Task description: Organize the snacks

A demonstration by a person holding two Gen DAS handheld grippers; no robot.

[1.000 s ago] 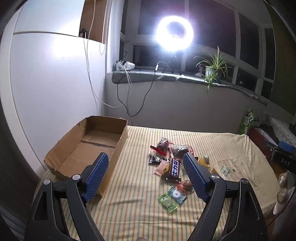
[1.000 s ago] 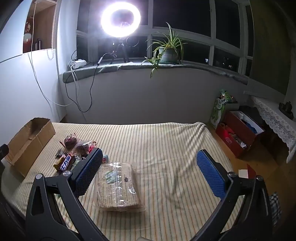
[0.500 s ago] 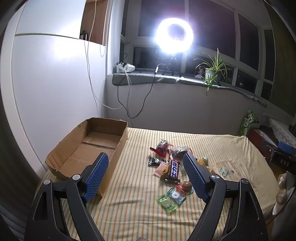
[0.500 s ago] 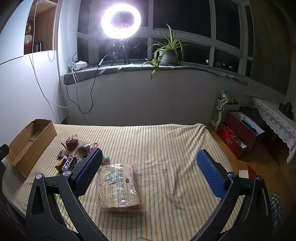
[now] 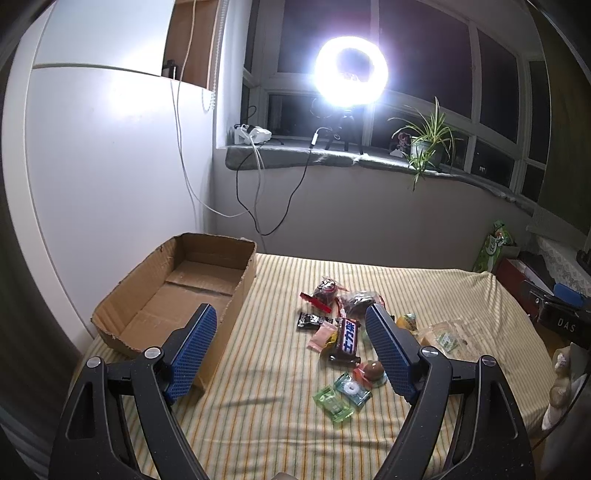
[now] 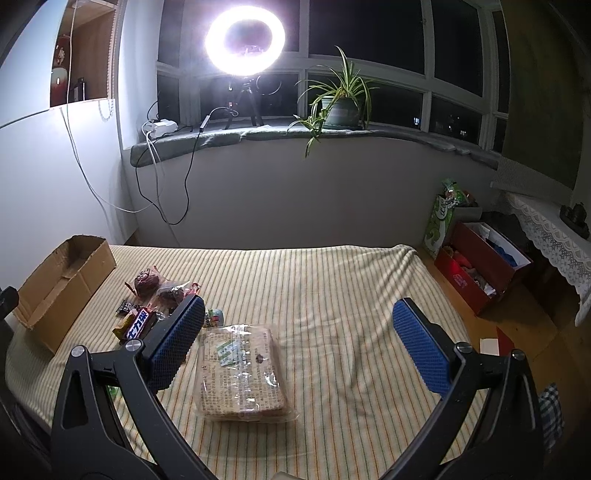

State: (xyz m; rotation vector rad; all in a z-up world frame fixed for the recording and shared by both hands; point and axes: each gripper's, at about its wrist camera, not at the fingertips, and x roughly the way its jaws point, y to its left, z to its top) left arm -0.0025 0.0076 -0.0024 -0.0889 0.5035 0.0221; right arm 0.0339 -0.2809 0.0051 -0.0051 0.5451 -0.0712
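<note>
Snacks (image 5: pixel 341 332) lie scattered on the striped bed (image 5: pixel 280 354), right of an open cardboard box (image 5: pixel 177 291). Left gripper (image 5: pixel 291 350) hovers, jaws apart, empty. Farther right, a cracker pack (image 6: pixel 242 373) lies under the equally spread right gripper (image 6: pixel 299 347).

A blown-out ring light (image 5: pixel 351 70) glares ahead of my grippers; fisheye edges bend and darken, night-black windows (image 6: pixel 369 33) behind.

Wrapped snacks (image 5: pixel 343 332) scattered on striped bedspread, empty cardboard box (image 5: pixel 177 295) beside
</note>
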